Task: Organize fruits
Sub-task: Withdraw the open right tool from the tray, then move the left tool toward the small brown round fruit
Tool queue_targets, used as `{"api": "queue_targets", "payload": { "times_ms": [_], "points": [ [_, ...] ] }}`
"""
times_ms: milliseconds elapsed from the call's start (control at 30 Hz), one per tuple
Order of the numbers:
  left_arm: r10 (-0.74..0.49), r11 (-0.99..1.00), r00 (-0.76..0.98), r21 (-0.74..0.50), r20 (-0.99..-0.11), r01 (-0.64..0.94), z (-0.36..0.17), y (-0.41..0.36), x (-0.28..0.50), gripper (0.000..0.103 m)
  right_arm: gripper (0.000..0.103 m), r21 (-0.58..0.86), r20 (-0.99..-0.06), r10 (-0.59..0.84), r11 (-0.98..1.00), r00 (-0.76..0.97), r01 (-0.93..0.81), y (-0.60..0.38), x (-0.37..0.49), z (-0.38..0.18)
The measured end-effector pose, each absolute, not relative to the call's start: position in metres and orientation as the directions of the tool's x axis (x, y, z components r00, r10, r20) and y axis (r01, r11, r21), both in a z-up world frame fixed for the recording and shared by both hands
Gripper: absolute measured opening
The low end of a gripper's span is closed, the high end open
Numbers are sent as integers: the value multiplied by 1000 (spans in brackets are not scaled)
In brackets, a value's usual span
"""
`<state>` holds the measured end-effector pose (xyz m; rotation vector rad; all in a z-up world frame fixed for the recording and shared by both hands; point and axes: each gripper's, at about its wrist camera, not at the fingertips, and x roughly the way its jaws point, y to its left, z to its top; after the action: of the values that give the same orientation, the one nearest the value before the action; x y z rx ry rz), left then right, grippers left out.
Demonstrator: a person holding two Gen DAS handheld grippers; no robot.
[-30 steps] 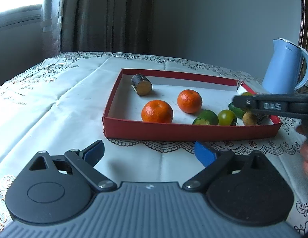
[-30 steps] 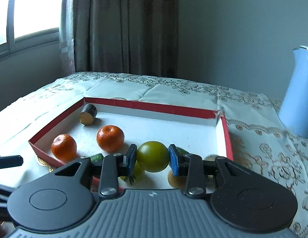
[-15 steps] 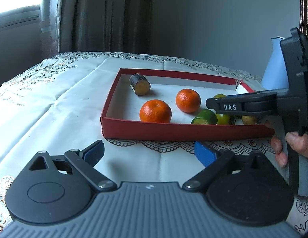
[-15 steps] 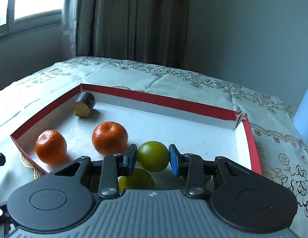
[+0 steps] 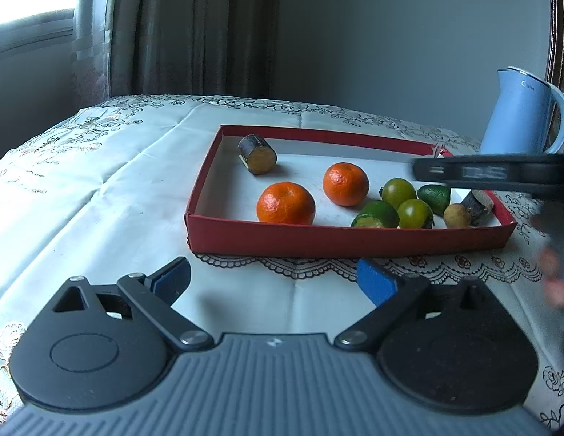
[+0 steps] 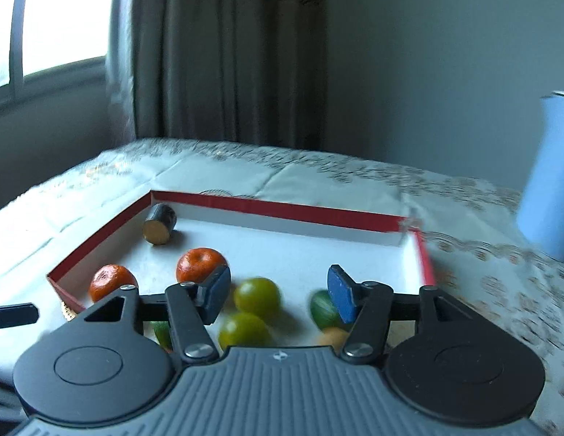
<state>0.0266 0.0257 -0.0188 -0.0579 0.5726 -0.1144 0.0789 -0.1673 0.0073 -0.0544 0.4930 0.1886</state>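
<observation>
A red-walled tray (image 5: 318, 241) with a white floor holds two oranges (image 5: 286, 203) (image 5: 345, 184), two yellow-green round fruits (image 5: 399, 192) (image 5: 415, 213), green limes (image 5: 376, 214), a small tan fruit (image 5: 456, 216) and a dark cut cane piece (image 5: 257, 154). My left gripper (image 5: 274, 276) is open and empty over the cloth in front of the tray. My right gripper (image 6: 278, 292) is open and empty above the tray's right part; a yellow-green fruit (image 6: 257, 295) lies below, between its fingers. Its body shows blurred in the left wrist view (image 5: 492, 173).
A light blue kettle (image 5: 518, 114) stands right of the tray, also in the right wrist view (image 6: 547, 181). A white embroidered cloth (image 5: 100, 189) covers the table. A curtain (image 5: 194, 29) and a window are behind.
My right gripper has opened and let go of the yellow-green fruit, which now lies in the tray with the other green fruits. The right gripper has pulled back and up. The left gripper stayed put.
</observation>
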Motion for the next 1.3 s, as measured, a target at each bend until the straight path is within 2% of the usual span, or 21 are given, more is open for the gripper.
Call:
{"api": "queue_targets", "payload": {
  "times_ms": [267,400,500,567,667,733,900,1033,1300],
  "points": [
    [-113,993,838,-76,-533,86,-19,24,26,100,59,11,-532,94,994,842,-105,-212,15,-12],
    [-105,994,843,-66,-528,82,-19,23,25,101,59,43,-570,83,997,817,-71,-224,15,-27],
    [-95,995,845,-60,-526,75,-18,22,23,101,59,62,-564,90,996,821,-67,-227,16,-27],
    [-81,997,847,-45,-525,67,-17,19,22,101,66,61,-574,86,996,814,-62,-228,16,-29],
    [-68,997,851,-15,-520,70,-14,14,17,101,70,47,-591,79,997,803,-63,-226,19,-32],
    [-88,996,848,-22,-522,89,-10,8,12,101,74,50,-593,86,996,801,-70,-226,19,-33],
    [-152,987,850,-36,-504,155,0,-11,2,103,75,46,-594,88,996,800,-75,-225,19,-33],
    [-160,984,854,-8,-495,179,2,-25,-1,103,80,33,-595,29,999,803,-12,-229,17,-33],
    [-214,972,824,-29,-524,234,-1,-44,5,103,81,21,-602,-43,997,797,69,-239,16,-33]
  ]
}}
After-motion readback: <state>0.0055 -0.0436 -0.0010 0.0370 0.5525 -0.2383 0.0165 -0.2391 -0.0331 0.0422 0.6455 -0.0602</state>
